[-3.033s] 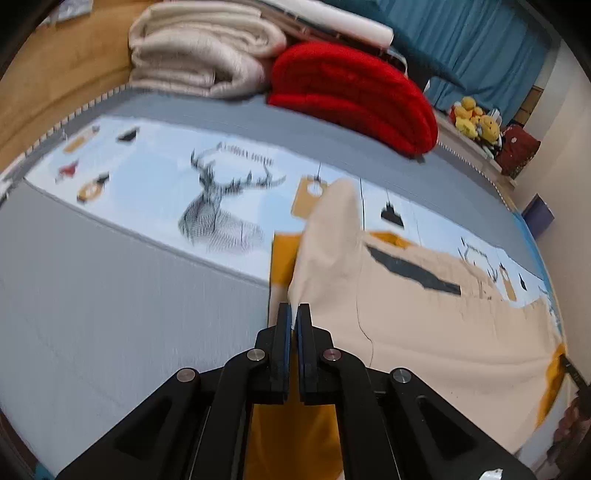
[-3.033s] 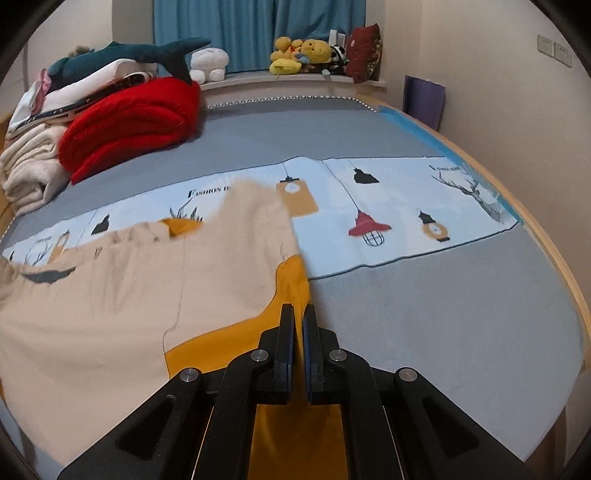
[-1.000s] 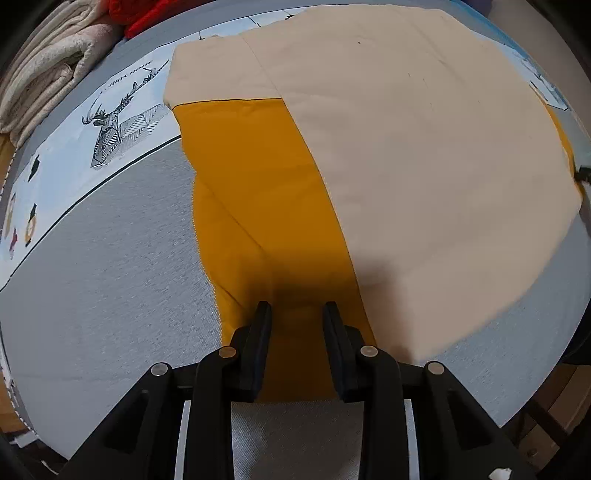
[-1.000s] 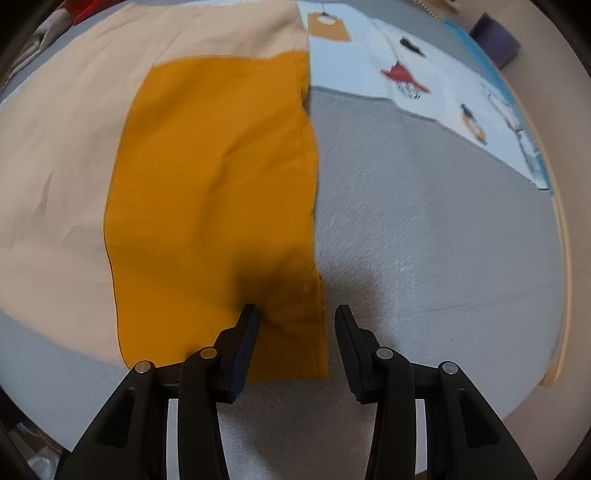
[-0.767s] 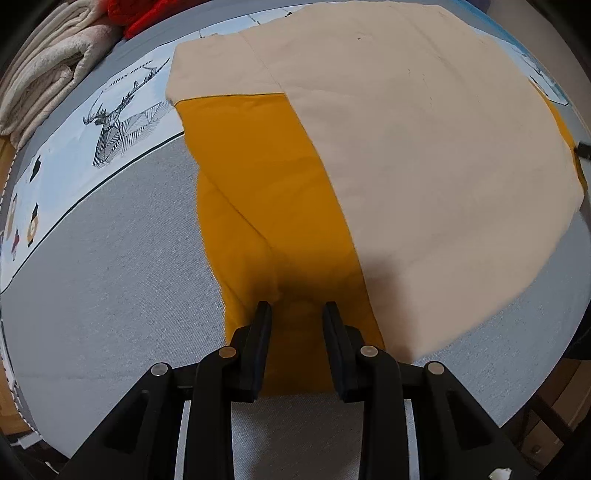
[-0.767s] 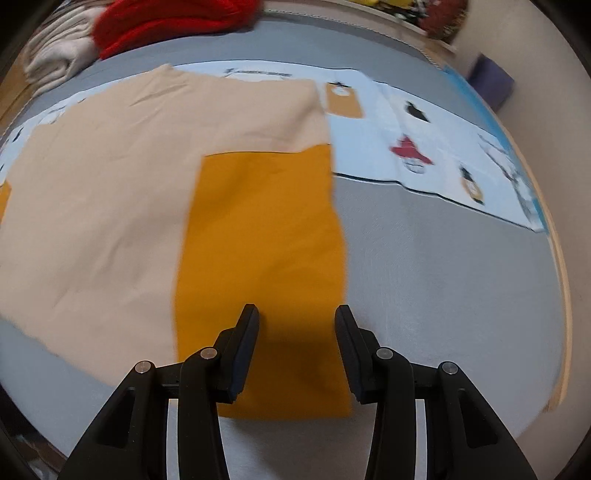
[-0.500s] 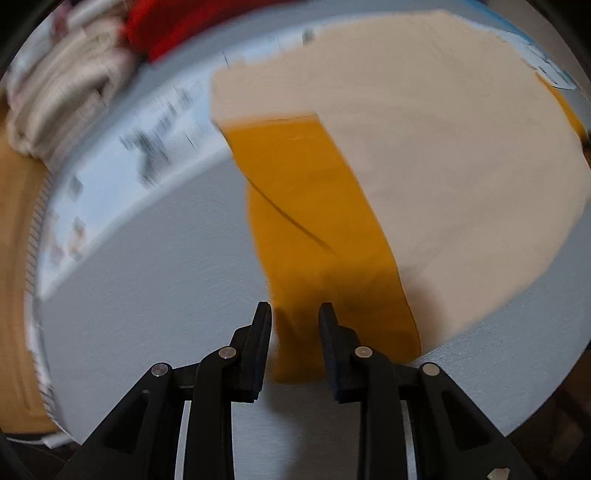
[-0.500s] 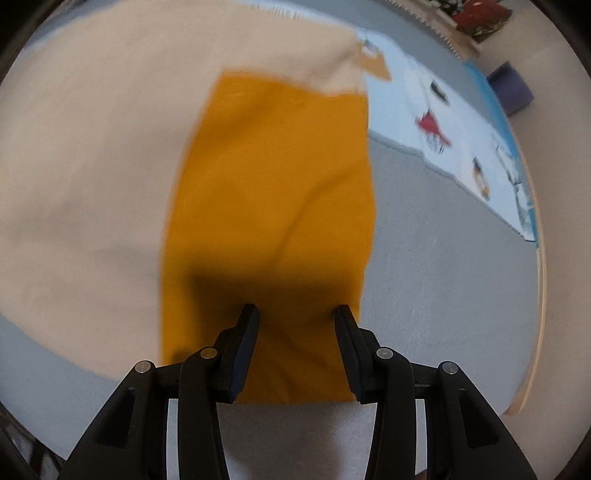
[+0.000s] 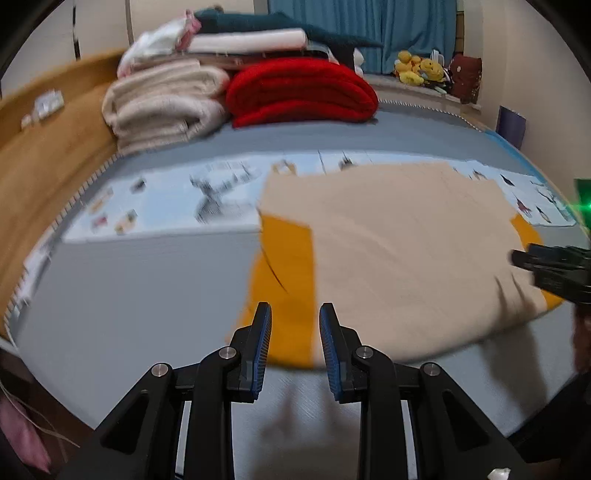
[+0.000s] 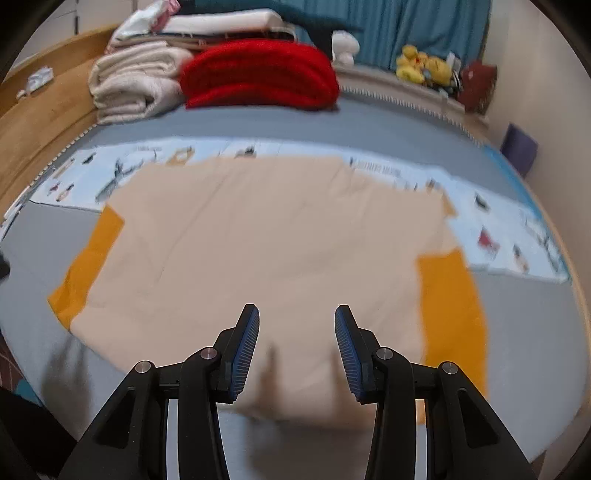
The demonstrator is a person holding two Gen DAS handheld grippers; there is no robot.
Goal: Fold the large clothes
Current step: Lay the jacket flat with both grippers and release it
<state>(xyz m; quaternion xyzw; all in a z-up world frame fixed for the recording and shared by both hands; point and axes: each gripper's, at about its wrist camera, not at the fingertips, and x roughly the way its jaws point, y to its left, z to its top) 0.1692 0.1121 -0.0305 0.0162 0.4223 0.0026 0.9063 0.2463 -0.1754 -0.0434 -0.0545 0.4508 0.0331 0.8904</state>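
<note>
In the left wrist view, the left gripper (image 9: 295, 325) hung above the near edge of the bed (image 9: 129, 295), its 2 blue-padded jaws parted by a narrow gap with nothing between them. The garment (image 9: 399, 258), beige with mustard-yellow sleeves, lay spread flat on the grey cover just beyond the fingertips, its left sleeve (image 9: 284, 266) straight ahead. The right gripper (image 9: 546, 266) showed at the right edge over the garment's far sleeve. At the head of the bed sat a cream blanket pile (image 9: 162, 103) and a folded red blanket (image 9: 299, 92), touching each other.

In the right wrist view, the right gripper (image 10: 297, 325) stood with its jaws moderately wide and empty, above the garment's (image 10: 266, 243) near hem. 1 yellow sleeve (image 10: 450, 314) lay to its right, the other (image 10: 88, 262) at the left. Plush toys (image 10: 424, 70) sat on a ledge by the blue curtain (image 10: 406, 29).
</note>
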